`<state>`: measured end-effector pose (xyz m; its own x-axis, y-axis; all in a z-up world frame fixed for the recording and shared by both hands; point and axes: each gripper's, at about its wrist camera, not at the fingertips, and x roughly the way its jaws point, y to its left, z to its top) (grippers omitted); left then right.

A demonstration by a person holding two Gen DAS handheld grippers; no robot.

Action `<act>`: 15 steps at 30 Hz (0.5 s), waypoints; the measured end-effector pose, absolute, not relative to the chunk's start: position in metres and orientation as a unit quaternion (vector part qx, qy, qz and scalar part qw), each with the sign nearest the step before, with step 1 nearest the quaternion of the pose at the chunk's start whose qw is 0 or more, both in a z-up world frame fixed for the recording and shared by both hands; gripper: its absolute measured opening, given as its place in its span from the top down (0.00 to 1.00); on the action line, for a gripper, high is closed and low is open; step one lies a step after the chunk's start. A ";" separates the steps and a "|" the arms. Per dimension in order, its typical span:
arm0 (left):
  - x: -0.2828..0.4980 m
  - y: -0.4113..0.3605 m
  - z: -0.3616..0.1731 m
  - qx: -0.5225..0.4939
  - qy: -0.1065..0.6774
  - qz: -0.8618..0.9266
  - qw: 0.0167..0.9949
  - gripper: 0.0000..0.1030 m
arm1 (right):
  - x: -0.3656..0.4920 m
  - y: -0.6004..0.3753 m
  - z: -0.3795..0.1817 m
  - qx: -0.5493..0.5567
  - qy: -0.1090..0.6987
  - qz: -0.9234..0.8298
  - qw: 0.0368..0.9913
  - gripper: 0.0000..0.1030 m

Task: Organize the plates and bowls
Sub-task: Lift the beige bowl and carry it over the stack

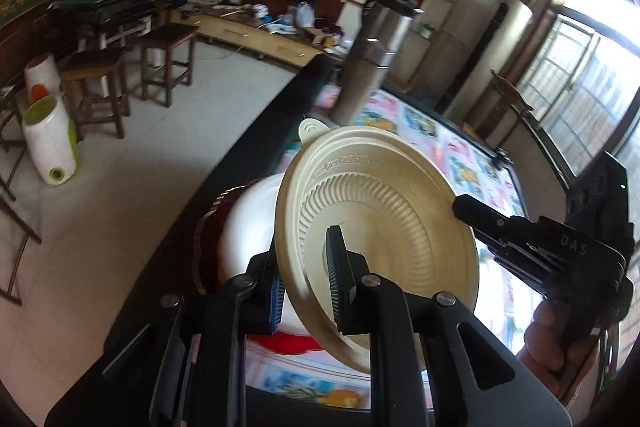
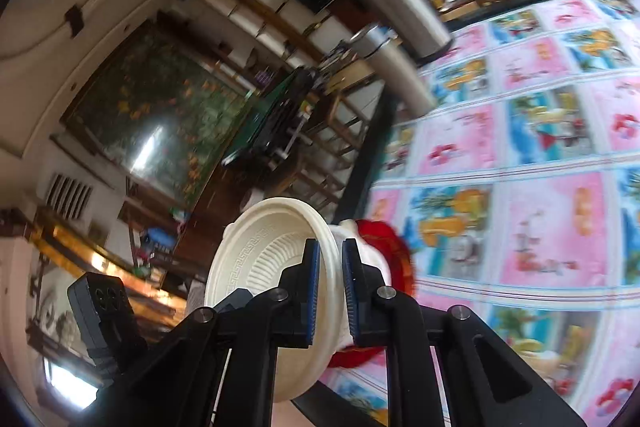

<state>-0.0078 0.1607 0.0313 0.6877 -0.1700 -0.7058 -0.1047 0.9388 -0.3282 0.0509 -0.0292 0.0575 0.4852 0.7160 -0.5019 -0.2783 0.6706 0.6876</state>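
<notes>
A cream ribbed plate [image 1: 380, 211] with a small tab on its rim hangs tilted on edge above the table, held from two sides. My left gripper [image 1: 306, 283] is shut on its lower left rim. My right gripper [image 1: 466, 207] pinches the opposite rim, with a hand behind it. In the right wrist view the plate [image 2: 256, 263] stands edge-on between the blue pads of my right gripper [image 2: 331, 287], and the left gripper's fingertip [image 2: 236, 301] shows on its far side. Behind the plate sit a white bowl [image 1: 248, 227] and a red plate [image 1: 296, 341].
The table wears a pink and blue picture cloth [image 2: 540, 155] inside a dark edge [image 1: 256, 147]. Two steel flasks [image 1: 372, 59] stand at its far end. Wooden stools [image 1: 168, 63] and white jugs [image 1: 48, 143] are on the floor to the left.
</notes>
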 end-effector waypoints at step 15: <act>0.020 0.171 -0.027 -0.184 0.465 -0.003 0.866 0.85 | 0.066 0.026 0.013 0.209 0.442 0.265 0.831 0.86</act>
